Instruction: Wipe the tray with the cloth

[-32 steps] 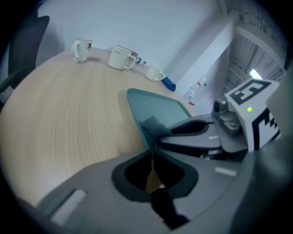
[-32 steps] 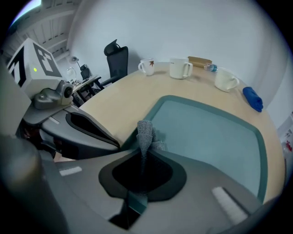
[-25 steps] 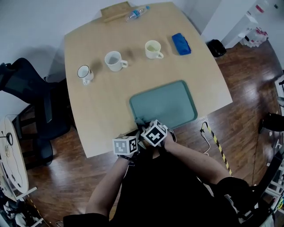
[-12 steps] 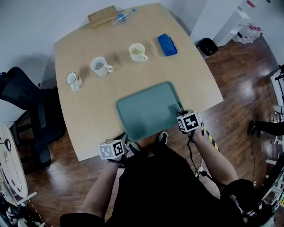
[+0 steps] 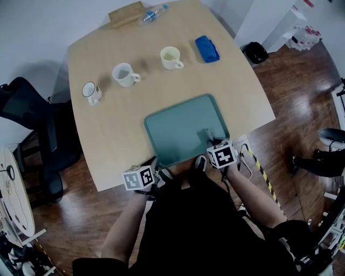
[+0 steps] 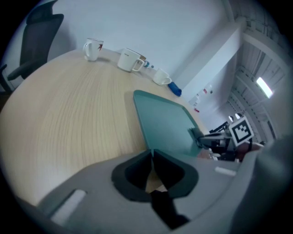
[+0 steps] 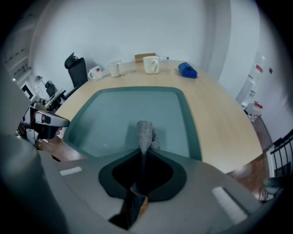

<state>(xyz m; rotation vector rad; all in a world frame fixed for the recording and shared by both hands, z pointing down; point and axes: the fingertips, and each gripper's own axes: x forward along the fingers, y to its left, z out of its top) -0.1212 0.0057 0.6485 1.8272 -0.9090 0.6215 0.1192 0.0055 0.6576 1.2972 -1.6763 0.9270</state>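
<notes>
wooden table [image 5: 108,135] carries a tray [image 5: 178,132] near its front edge; beyond the tray, three mugs [image 5: 124,74], a blue item [image 5: 207,48], bottle [image 5: 152,14], board [image 5: 125,14].

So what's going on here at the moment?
A person is cleaning a green tray on a wooden table, with a gripper in each hand. The right gripper is shut on a grey cloth, whose free end is down on the tray near its near right corner. The left gripper is shut and empty, at the table's near edge by the tray's near left corner.
</notes>
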